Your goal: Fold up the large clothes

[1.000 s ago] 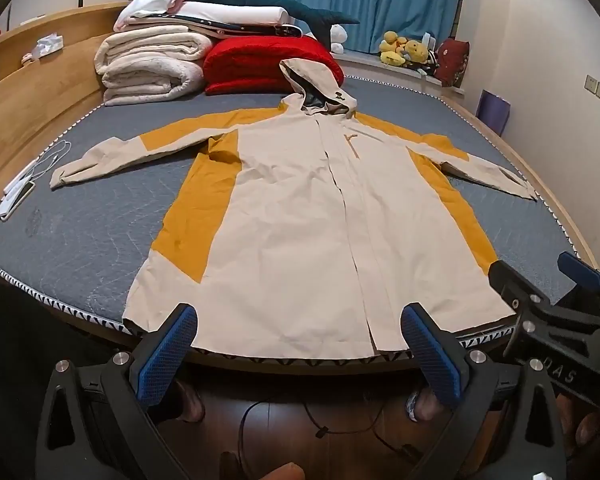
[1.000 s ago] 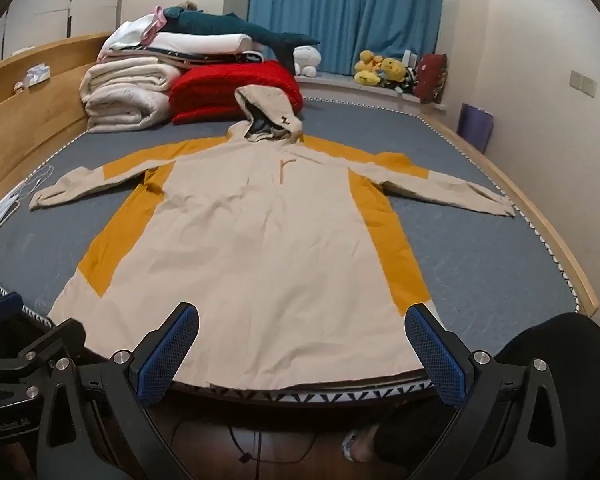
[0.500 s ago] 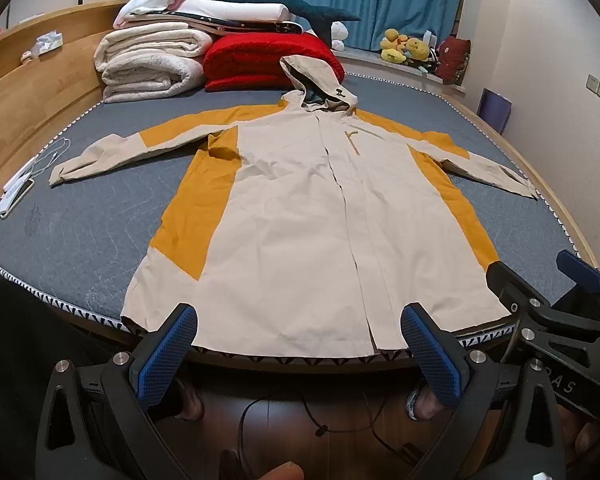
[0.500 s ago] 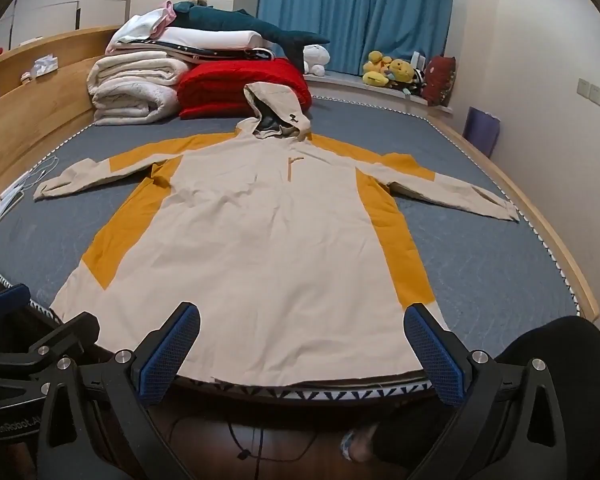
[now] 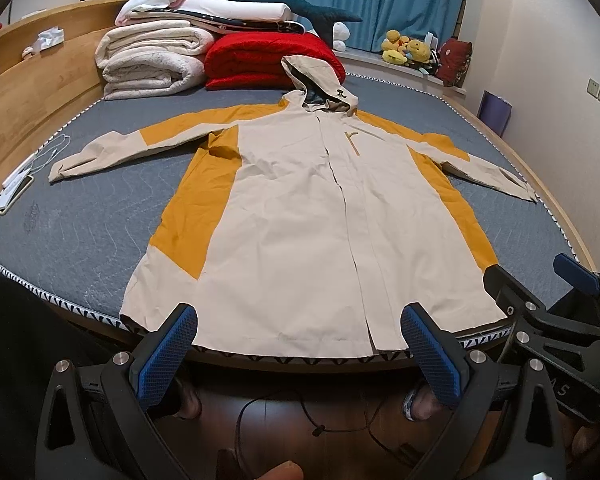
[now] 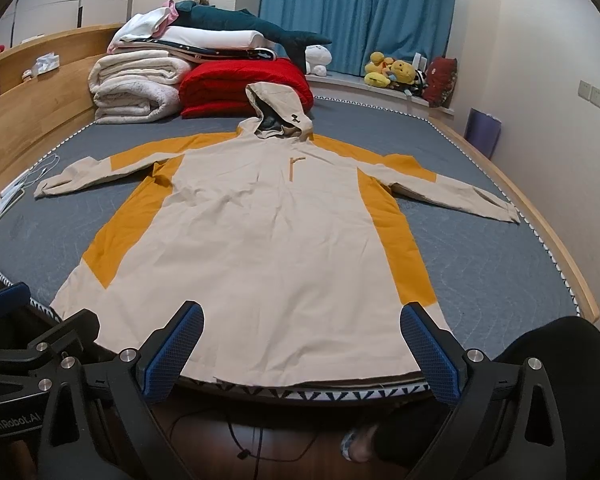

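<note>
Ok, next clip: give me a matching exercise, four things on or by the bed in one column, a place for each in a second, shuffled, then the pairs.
Things:
1. jacket
2. red blanket
3. phone
4. yellow soft toys

Places:
A. on the ledge under the blue curtain
B. spread flat in the middle of the bed, sleeves out
C. at the bed's left edge, by the wooden side
D. at the far end of the bed, just behind the hood

Pairs: 1-B, 2-D, 3-C, 4-A
</note>
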{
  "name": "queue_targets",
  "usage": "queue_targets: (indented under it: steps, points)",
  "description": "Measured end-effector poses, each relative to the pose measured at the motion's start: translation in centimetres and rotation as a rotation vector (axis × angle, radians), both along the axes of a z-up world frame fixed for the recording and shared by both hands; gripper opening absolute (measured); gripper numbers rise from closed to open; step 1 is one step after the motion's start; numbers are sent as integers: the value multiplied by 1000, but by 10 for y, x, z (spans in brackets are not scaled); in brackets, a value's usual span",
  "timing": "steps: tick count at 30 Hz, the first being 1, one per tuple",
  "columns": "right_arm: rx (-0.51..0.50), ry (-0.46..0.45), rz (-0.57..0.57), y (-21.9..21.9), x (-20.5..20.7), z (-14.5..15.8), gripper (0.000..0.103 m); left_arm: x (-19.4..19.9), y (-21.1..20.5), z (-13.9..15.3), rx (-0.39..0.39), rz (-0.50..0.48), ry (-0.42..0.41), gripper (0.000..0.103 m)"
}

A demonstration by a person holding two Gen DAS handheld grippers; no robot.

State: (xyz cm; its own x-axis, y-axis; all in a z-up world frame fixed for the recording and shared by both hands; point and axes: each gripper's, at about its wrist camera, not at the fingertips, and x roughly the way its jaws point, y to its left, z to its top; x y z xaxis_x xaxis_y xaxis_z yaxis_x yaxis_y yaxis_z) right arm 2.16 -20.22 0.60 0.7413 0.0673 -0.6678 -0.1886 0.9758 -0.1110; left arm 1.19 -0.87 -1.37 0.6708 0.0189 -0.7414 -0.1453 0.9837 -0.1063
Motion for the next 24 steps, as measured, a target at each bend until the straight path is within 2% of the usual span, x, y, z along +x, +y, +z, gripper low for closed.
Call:
queue_targets:
  steps: [24]
  points:
    - [0, 1, 3, -1, 2, 1, 98, 0, 1, 0, -4, 0, 0, 102]
